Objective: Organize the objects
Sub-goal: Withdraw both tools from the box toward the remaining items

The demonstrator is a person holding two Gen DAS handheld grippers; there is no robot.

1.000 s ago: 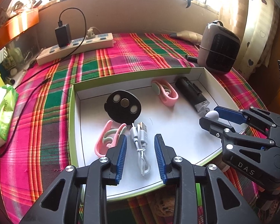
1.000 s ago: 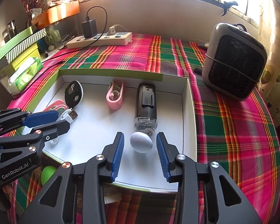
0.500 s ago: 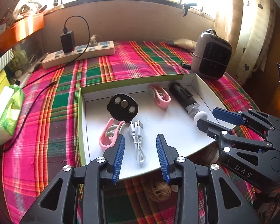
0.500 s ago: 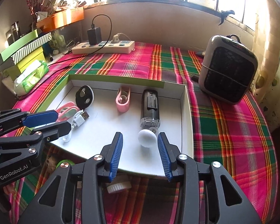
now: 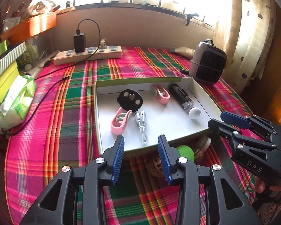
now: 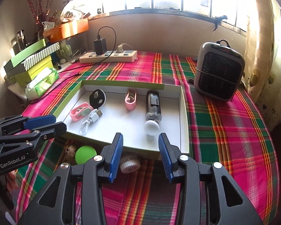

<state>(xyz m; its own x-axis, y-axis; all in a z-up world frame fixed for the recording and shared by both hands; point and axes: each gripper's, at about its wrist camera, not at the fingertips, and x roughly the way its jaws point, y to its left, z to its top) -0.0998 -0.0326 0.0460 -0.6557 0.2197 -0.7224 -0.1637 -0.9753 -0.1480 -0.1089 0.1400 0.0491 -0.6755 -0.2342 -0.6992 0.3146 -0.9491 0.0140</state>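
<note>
We see a shallow white tray [image 5: 200, 93] with green outer walls resting on a plaid cloth [image 5: 52, 123]. Our left gripper [image 5: 141, 158] hovers over the tray's near edge; its blue-padded jaws have just been opening and stand apart with nothing between them. Our right gripper [image 6: 140, 156] hangs near the tray's near right corner, jaws also parted and empty.

Inside the tray, a black disc [image 5: 130, 100] with three round inserts lies near the far left corner. Just in front of it lie a pink clip [image 5: 118, 123] and a coiled white cable [image 5: 142, 126], side by side. A second pink clip [image 5: 161, 94] sits by the far edge, and beside it a black cylinder [image 5: 179, 96] points toward the right edge, with a white ball [image 5: 194, 112] touching its clear end.

Below the tray's near edge, on the cloth, rest a green ball [image 5: 186, 153], two walnuts [image 5: 156, 166], and a white cap [image 6: 130, 164].

Toward the cloth's far edge stand a power strip [image 5: 88, 54] with a black charger plugged in, and a small heater [image 5: 208, 61] at the far right. A tissue pack [image 5: 16, 101] lies at the left edge.
</note>
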